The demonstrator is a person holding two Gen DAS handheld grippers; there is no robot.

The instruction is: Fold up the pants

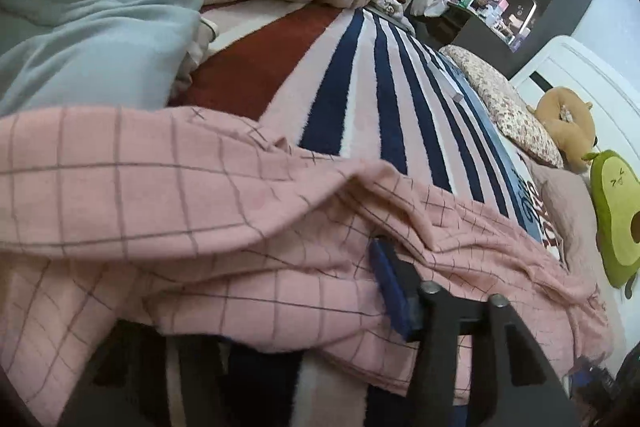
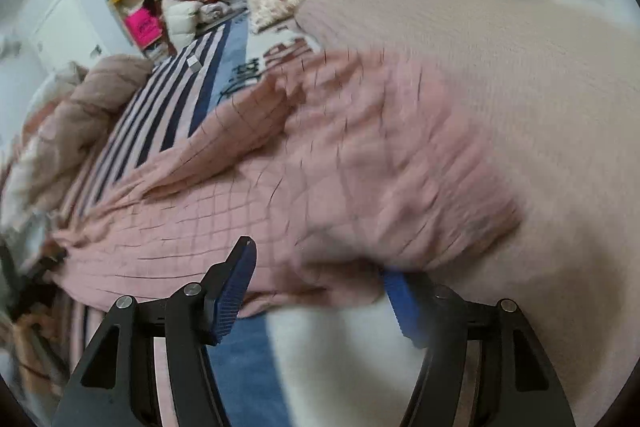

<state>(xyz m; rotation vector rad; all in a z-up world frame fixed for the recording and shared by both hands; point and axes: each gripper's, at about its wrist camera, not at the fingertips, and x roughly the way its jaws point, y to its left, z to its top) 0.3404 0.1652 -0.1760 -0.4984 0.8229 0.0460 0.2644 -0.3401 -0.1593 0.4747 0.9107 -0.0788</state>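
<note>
Lettering on the striped blanket (image 1: pixel 352 75) is there but unreadable. Pink grid-check pants (image 1: pixel 208 203) lie crumpled across it on the bed. My left gripper (image 1: pixel 280 311): fabric covers it, can't tell its gap. My right gripper (image 2: pixel 320 291): fingers wide, pants edge between them.

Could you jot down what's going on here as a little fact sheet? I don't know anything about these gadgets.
Setting: a bed with a striped blanket
Garment: pink checked pants, rumpled, not yet folded
Left gripper: one blue pad shows, pressed into the cloth; the other finger is hidden under it, so the grip can't be judged
Right gripper: open, at the pants' edge, cloth lying between its fingers
Nearby: green avocado plush, floral pillow
Image quality: right view blurred
</note>
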